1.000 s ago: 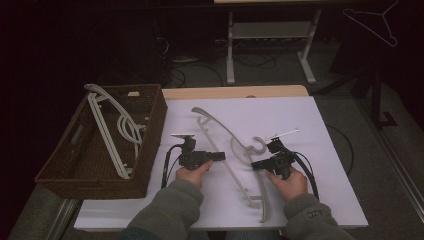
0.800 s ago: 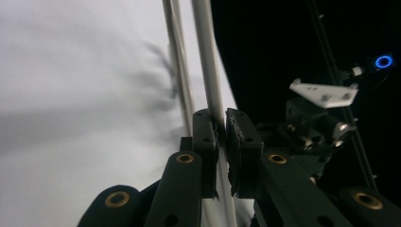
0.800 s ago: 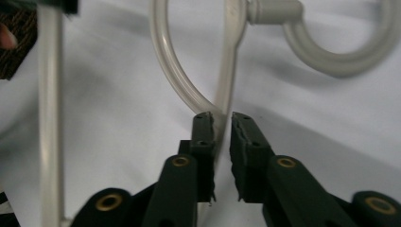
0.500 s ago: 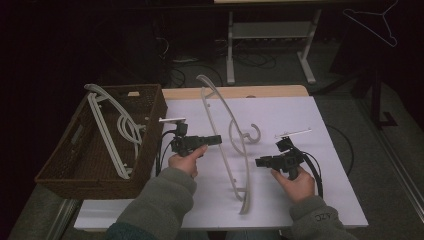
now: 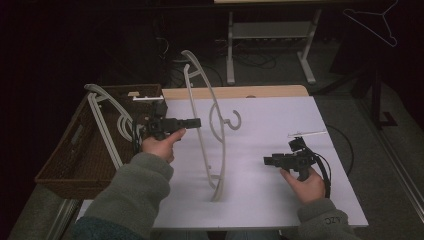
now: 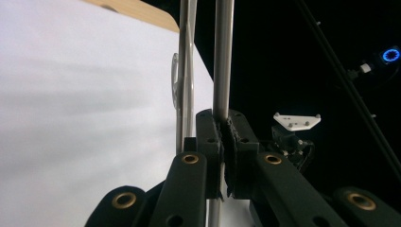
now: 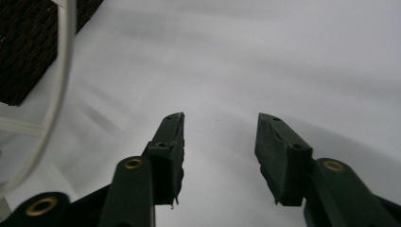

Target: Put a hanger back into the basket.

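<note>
White sheeting covers the table (image 5: 280, 130); beside it, a wicker basket (image 5: 60, 170) holds pale hangers (image 5: 102, 122). Right of the basket, the left gripper (image 5: 196, 122) clamps a hanger (image 5: 212, 125) standing on end. The right gripper (image 5: 267, 161), jaws apart, hovers farther right.

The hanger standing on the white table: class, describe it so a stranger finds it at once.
Start at the white table beside the brown basket. Near its middle the pale hanger stands on end, pinched by the left gripper. The other hangers lie in the basket.
</note>
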`<action>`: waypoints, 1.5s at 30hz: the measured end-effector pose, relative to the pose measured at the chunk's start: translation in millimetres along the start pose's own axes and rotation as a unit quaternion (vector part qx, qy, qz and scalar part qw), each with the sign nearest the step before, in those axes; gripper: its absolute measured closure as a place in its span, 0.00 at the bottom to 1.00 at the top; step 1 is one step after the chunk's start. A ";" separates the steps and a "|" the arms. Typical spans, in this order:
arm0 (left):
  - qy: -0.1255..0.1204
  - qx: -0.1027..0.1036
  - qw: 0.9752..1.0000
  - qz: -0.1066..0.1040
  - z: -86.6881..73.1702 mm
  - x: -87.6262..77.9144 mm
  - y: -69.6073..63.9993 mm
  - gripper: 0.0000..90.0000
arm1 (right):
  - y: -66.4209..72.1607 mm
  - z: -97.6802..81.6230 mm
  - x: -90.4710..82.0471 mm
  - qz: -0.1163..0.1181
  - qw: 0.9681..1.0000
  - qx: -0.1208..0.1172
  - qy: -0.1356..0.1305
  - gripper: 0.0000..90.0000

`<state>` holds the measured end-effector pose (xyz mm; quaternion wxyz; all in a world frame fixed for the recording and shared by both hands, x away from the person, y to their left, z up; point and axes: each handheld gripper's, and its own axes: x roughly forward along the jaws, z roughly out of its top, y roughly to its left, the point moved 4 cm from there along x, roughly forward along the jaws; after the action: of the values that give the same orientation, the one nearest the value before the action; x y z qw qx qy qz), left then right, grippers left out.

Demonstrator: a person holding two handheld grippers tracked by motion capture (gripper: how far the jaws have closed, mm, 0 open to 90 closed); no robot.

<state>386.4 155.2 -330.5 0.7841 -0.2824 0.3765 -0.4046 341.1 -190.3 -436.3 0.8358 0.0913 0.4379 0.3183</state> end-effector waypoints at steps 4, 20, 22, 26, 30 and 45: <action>-0.008 0.008 1.000 0.016 13.9 -21.3 -2.0 0.95 | -0.6 -0.3 -1.6 -0.004 1.000 -0.007 -0.005 0.50; -0.049 0.039 0.997 0.049 63.9 -97.9 -17.3 0.95 | -8.9 -4.5 -8.1 -0.020 1.000 -0.018 -0.012 0.41; -0.051 0.040 0.996 0.055 66.5 -105.4 -15.9 0.95 | -9.4 -4.8 -9.7 -0.022 1.000 -0.015 -0.014 0.41; -0.054 0.035 0.996 0.056 68.9 -114.9 -13.9 0.95 | -10.8 -6.8 -9.5 -0.026 0.999 -0.022 -0.014 0.41; -0.063 0.037 0.995 0.064 75.7 -128.6 -11.9 0.95 | -11.3 -8.6 -10.8 -0.028 0.999 -0.020 -0.016 0.41; -0.103 0.037 0.989 0.102 104.8 -188.5 -0.1 0.95 | -14.9 -9.3 -15.3 -0.030 0.999 -0.015 -0.023 0.40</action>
<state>398.8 329.3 -203.8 0.8657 -0.2536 0.3054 -0.3049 334.2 -212.4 -438.0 0.8561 0.0725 0.4166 0.2972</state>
